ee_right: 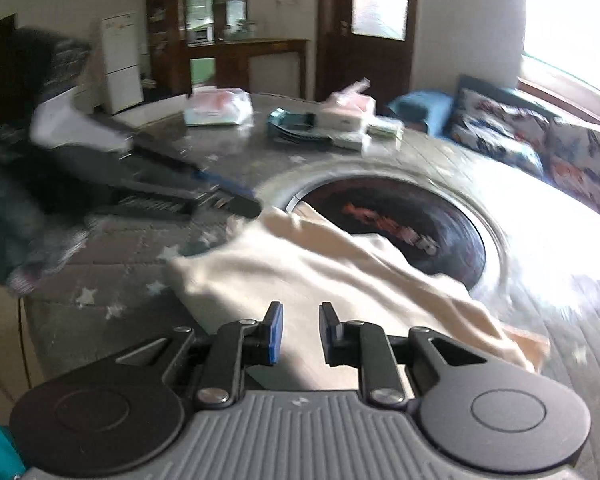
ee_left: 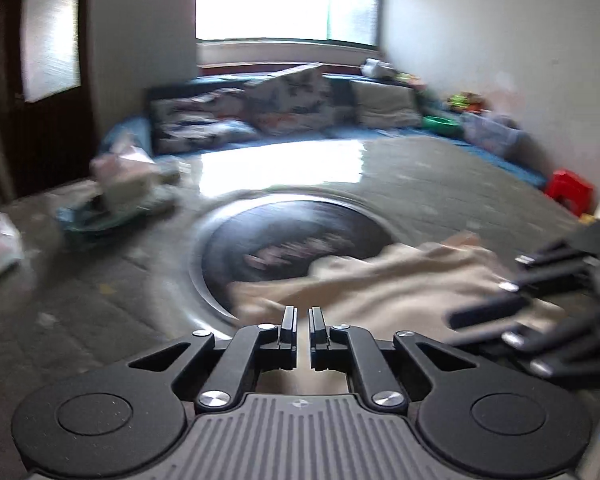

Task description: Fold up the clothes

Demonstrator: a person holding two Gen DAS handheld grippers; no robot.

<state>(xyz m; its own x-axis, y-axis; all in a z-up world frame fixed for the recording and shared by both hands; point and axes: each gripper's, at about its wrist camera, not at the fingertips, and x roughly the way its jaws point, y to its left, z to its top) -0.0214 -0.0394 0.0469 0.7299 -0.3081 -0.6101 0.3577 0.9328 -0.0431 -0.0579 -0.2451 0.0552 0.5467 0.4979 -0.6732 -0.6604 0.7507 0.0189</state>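
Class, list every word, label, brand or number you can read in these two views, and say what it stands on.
None can be read.
Dark disc in the table: reddish lettering, blurred.
White packet: pink print, blurred.
Boxes: too blurred.

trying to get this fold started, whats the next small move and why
Probably lower the right gripper onto the near edge of the cream cloth and close: its jaws stand open above crumpled fabric, gripping nothing.

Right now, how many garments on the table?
1. A cream garment lies crumpled at the table's near side, one edge draped over the round dark inset. Others could be outside the blurred frames.
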